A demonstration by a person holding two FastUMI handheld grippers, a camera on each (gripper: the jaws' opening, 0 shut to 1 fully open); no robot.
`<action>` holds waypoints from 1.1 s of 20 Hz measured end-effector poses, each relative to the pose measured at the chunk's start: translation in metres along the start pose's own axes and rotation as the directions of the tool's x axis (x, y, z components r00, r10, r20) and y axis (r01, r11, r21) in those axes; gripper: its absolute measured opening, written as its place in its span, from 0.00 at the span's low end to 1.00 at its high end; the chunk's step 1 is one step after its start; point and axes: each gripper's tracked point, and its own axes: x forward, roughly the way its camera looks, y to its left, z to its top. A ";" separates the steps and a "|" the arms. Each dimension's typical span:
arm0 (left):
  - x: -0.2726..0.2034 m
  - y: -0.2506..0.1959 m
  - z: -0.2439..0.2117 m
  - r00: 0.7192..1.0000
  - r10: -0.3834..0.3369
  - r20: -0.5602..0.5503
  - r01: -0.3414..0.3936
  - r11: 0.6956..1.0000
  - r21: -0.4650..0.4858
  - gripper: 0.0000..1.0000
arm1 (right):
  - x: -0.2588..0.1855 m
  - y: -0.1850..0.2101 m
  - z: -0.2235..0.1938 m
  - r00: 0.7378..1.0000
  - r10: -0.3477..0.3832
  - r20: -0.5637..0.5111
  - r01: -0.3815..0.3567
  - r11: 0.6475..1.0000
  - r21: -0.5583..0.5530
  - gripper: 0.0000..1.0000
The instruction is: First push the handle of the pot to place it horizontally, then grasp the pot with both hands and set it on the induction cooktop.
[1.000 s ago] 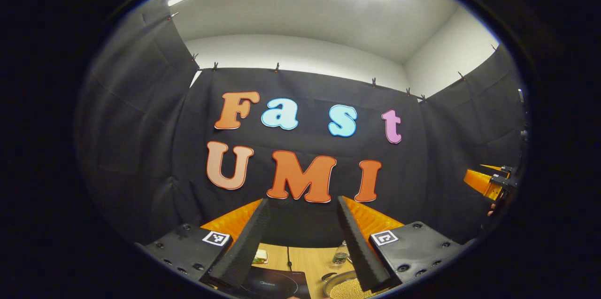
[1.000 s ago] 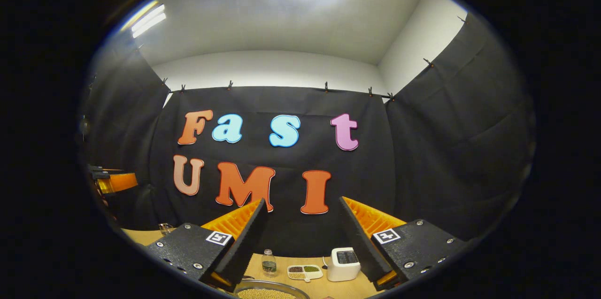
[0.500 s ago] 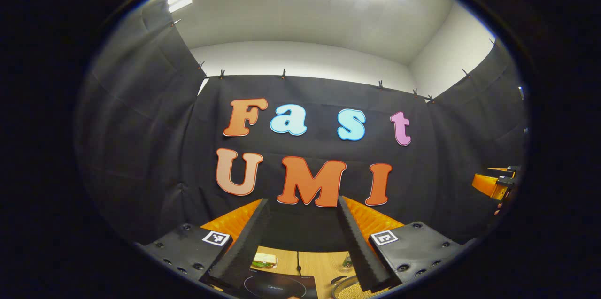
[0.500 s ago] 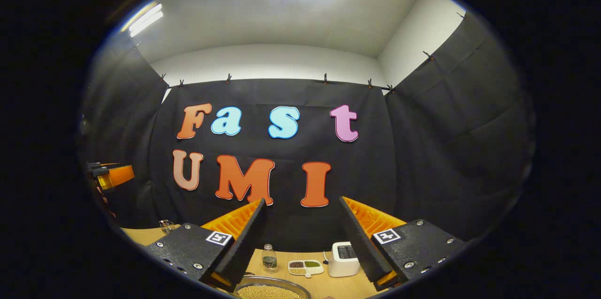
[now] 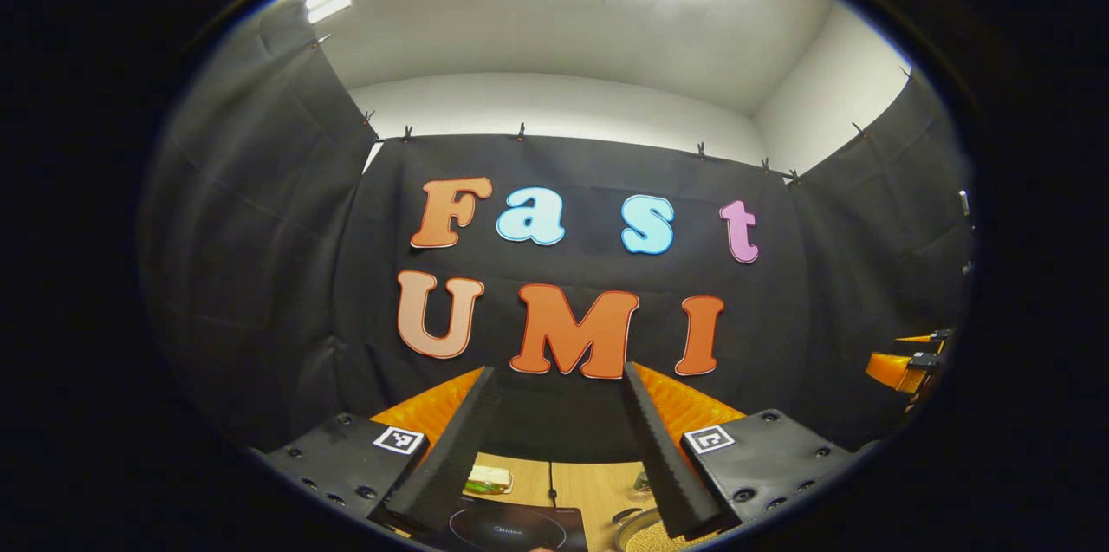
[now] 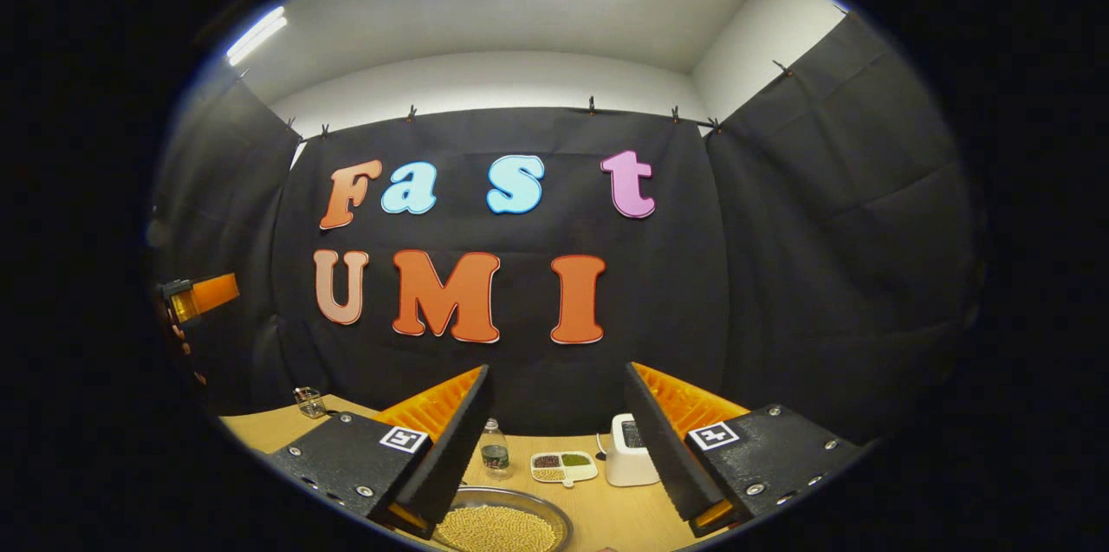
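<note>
Nothing really readable here, just a faint, blurry logo on the induction cooktop at 6 o'clock.

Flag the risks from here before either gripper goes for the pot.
1. The pot is full of loose beans; a hard push on the handle or an uneven two-handed lift could spill them.
2. Both the left gripper and right gripper are open and point mostly at the booth wall, so the pot's handle is hard to make out for aiming.
3. A bottle, divided dish and white appliance stand behind the pot, at risk from overshoot.
</note>
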 end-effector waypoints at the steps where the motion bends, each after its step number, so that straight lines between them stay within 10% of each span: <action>1: -0.001 0.002 0.000 1.000 0.007 -0.005 -0.007 1.000 0.004 0.93 | 0.001 -0.005 -0.006 1.000 -0.018 -0.018 0.018 1.000 0.009 0.94; 8: -0.004 0.005 -0.002 1.000 0.017 -0.006 -0.017 1.000 0.016 0.93 | -0.003 0.005 -0.068 0.979 0.052 -0.198 -0.043 0.998 0.046 0.93; 22: -0.004 0.002 -0.013 0.999 0.001 -0.034 0.000 0.999 0.040 0.93 | -0.054 0.033 -0.220 0.772 0.251 -0.584 -0.124 0.960 0.250 0.42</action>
